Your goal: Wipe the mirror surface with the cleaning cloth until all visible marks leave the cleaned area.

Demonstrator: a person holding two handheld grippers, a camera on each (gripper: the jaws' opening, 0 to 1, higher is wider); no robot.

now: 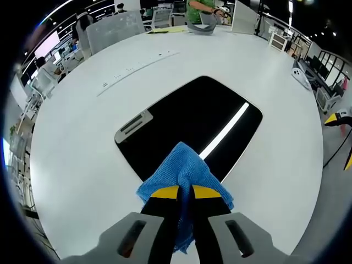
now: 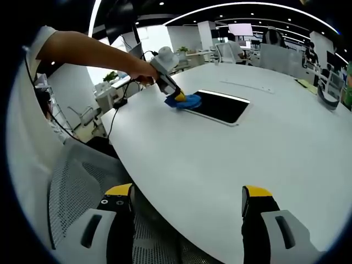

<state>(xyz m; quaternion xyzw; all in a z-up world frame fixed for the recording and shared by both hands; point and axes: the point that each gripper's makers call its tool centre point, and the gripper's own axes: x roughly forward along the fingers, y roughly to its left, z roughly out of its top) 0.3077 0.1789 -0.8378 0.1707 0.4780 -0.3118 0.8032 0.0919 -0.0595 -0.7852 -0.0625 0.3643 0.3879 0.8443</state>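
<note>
A dark rectangular mirror [image 1: 192, 124] lies flat on the white table [image 1: 82, 154], reflecting a bright ceiling light strip. My left gripper [image 1: 185, 192] is shut on a blue cleaning cloth [image 1: 184, 168], which rests on the mirror's near corner. In the right gripper view the same mirror [image 2: 220, 106] lies far off across the table, with the cloth [image 2: 188, 101] at its left end under the left gripper [image 2: 179, 97], held by a person's arm [image 2: 91, 50]. My right gripper [image 2: 187, 193] stands open over the table's near edge, holding nothing.
A grey mesh chair [image 2: 77, 187] sits below the table edge by the right gripper. A white power strip [image 1: 137, 66] lies beyond the mirror. Headphones [image 2: 326, 94] and papers lie at the table's far side. Desks, chairs and people fill the office behind.
</note>
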